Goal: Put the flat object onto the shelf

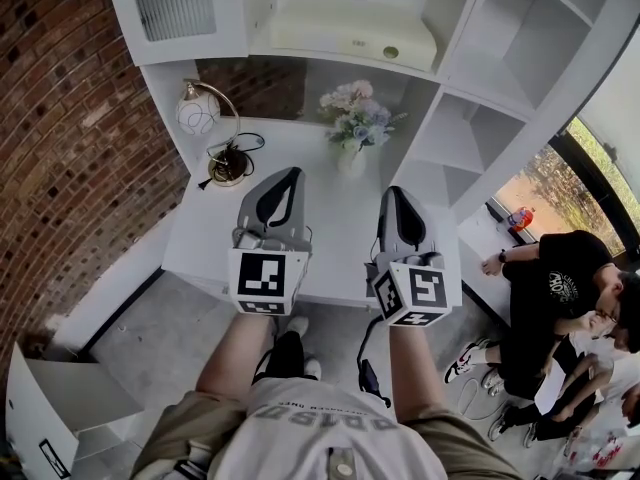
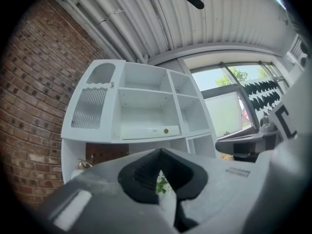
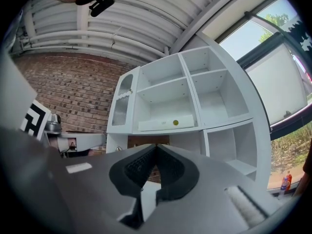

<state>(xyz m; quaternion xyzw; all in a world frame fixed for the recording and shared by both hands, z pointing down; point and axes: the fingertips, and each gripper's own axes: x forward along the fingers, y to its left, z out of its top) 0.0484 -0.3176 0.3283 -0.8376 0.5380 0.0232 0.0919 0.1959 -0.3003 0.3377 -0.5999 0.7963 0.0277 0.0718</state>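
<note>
Both sets of jaws are pressed together with nothing in them. The left gripper has its dark ribbed pads meeting at the tip, and the right gripper looks the same: tips touching, empty. In the left gripper view a bit of the flowers peeks through the little slot below where the pads meet. From the head view the two grippers hover side by side over the white desk, a small gap apart. Both point toward the back, with the marker cubes nearest the person holding them.

The flat object — a cream-coloured slab with a small yellow-green dot on its front edge — lies on the wide middle shelf of the white shelf unit, well apart from both grippers. Below that shelf, on the desk, the flowers stand in a white vase. To its left is a lamp with a round globe on a curved brass arm. A brick wall runs along the left side. Off to the right a person in a black shirt sits low, near a reddish bottle by the window.
</note>
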